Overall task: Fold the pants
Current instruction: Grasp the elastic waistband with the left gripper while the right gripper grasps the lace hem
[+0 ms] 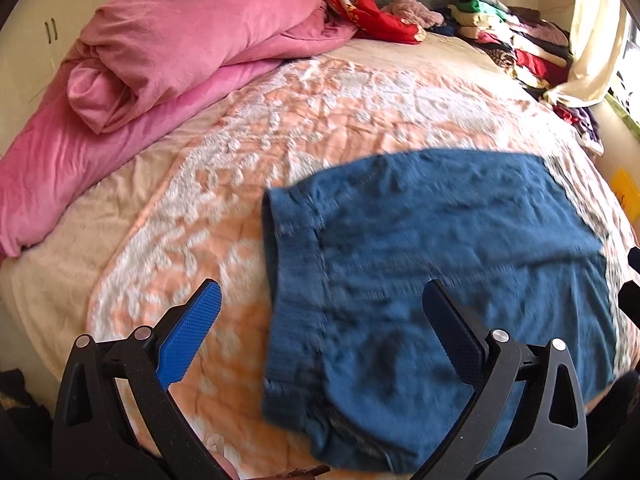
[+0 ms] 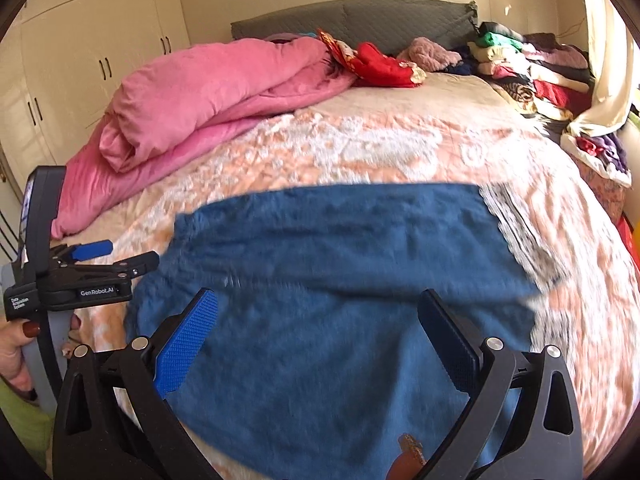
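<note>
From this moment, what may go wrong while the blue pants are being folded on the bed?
1. The blue pants lie close to the near edge of the bed, so a pull toward the person might drag them off.
2. Both the left gripper and the right gripper are open above the cloth. Closing low might also pinch the textured bedspread.
3. The cloth looks wrinkled, so a fold may come out uneven.

Pants (image 2: pixel 320 300): blurred, near edge hidden behind right tool (image 2: pixel 316 344). Clothes pile (image 1: pixel 516 44): items indistinct. Hand (image 2: pixel 16 344): cut by frame edge.
</note>
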`<state>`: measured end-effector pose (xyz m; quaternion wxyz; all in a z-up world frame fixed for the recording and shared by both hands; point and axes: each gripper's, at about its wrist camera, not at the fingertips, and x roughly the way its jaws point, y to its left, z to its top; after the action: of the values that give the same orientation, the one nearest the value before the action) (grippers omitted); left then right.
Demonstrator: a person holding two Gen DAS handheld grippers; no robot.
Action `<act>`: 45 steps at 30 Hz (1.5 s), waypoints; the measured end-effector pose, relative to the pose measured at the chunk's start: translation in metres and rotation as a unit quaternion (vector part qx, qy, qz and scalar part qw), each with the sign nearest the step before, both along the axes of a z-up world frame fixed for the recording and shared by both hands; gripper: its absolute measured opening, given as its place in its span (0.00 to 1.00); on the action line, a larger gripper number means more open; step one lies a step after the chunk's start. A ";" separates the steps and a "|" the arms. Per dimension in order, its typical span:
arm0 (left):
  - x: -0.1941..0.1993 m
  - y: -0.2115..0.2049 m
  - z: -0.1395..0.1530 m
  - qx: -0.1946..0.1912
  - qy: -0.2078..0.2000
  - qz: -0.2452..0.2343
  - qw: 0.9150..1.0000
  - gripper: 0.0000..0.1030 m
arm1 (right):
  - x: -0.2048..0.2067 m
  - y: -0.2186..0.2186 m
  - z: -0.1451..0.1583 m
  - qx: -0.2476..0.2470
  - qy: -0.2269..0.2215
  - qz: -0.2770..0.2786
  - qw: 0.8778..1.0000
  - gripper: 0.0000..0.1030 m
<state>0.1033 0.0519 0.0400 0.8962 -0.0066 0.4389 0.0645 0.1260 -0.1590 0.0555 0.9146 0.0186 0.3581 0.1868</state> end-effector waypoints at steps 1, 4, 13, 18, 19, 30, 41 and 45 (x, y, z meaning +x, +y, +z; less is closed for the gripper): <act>0.007 0.005 0.002 -0.005 -0.001 0.004 1.000 0.92 | 0.005 0.001 0.002 0.000 -0.001 0.002 1.000 0.96; 0.025 0.018 0.004 -0.020 0.009 0.011 1.000 0.92 | 0.025 0.012 0.007 -0.009 -0.007 0.012 1.000 0.96; 0.071 0.059 0.021 -0.021 -0.007 0.036 0.999 0.92 | 0.090 0.045 0.014 -0.025 -0.004 0.054 0.998 0.96; 0.088 0.075 0.023 -0.031 -0.009 0.028 0.999 0.92 | 0.135 0.070 0.007 -0.040 0.015 0.092 0.995 0.96; 0.093 0.075 0.017 -0.040 0.003 0.017 0.999 0.92 | 0.143 0.074 0.004 -0.043 0.018 0.097 0.994 0.96; 0.122 0.056 -0.047 -0.046 0.044 -0.037 0.997 0.92 | 0.202 0.119 -0.056 -0.122 0.065 0.162 0.977 0.96; 0.124 0.055 -0.066 -0.053 0.034 -0.049 0.997 0.33 | 0.228 0.138 -0.089 -0.179 0.071 0.209 0.959 0.96; 0.108 0.055 -0.040 -0.076 -0.011 -0.066 0.995 0.27 | 0.231 0.142 -0.091 -0.189 0.064 0.229 0.953 0.96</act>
<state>0.2110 0.1065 -0.0002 0.8999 -0.0468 0.4326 -0.0284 0.3568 -0.0165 -0.0356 0.8094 -0.2254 0.4390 0.3184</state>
